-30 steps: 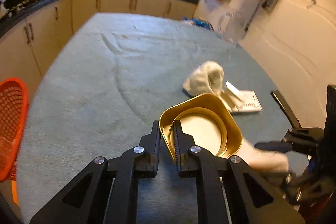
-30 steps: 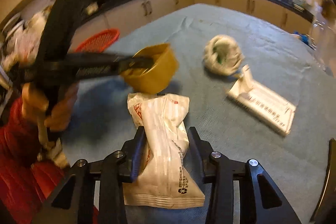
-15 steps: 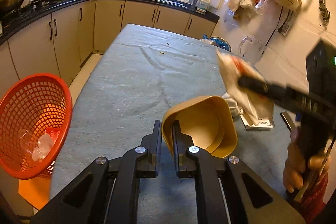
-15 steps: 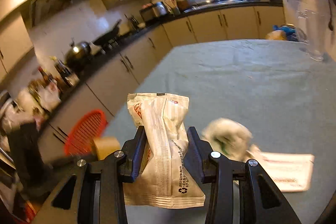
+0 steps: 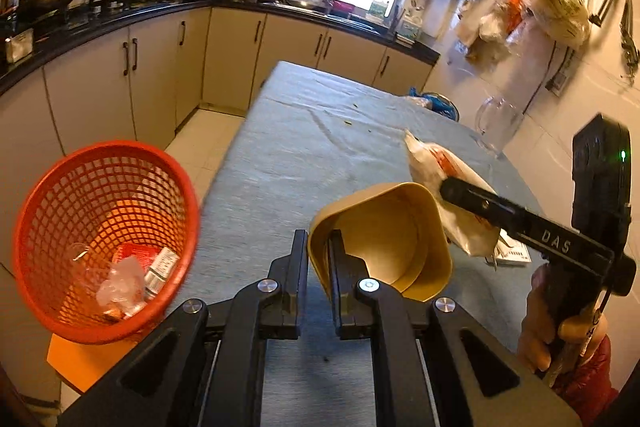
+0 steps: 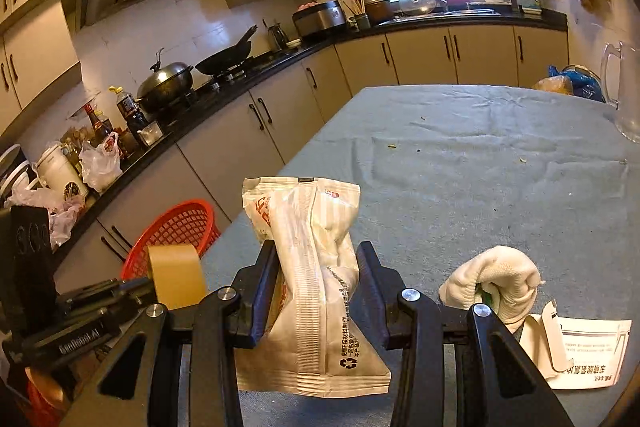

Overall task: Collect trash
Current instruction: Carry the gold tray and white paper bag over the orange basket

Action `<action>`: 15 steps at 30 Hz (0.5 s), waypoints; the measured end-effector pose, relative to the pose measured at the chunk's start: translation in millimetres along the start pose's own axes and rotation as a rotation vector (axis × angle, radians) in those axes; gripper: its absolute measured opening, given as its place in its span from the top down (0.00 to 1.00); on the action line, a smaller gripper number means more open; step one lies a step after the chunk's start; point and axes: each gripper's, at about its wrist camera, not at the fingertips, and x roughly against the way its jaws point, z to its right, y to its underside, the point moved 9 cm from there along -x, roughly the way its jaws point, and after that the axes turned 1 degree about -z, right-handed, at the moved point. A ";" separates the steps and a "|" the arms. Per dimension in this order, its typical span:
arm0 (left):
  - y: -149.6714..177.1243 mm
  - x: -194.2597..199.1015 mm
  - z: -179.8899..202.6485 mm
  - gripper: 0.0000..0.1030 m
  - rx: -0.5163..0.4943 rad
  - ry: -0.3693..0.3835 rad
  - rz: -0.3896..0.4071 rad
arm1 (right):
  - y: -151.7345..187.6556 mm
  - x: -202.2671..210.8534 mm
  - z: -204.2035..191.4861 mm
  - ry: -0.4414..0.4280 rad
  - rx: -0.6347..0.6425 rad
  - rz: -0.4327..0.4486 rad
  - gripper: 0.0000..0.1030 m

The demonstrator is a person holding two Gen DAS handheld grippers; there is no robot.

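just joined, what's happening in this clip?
A person is clearing trash off a kitchen table with a hand-held gripper in each hand. The left hand-held gripper is shut on the rim of a yellow plastic tub; the right hand-held gripper is clamped on a white snack bag. Both are held in the air near the red mesh basket beside the table, which already holds some wrappers. A balled white cloth and a flat white packet are still on the table.

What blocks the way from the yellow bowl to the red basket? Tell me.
Nothing visible does. The left gripper grips the yellow bowl by its rim, and the red basket sits open beside the table with only air between them.
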 end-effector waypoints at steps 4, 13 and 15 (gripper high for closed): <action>-2.9 10.0 -13.2 0.91 0.016 -0.016 0.018 | 0.5 -3.0 -3.0 -0.003 0.013 -0.008 0.58; -5.1 26.1 -40.9 0.91 0.057 -0.038 0.046 | 2.8 -6.2 -18.1 -0.032 0.023 -0.039 0.58; -6.3 28.3 -44.9 0.91 0.063 -0.043 0.049 | 2.4 -7.8 -27.9 -0.043 0.032 -0.043 0.58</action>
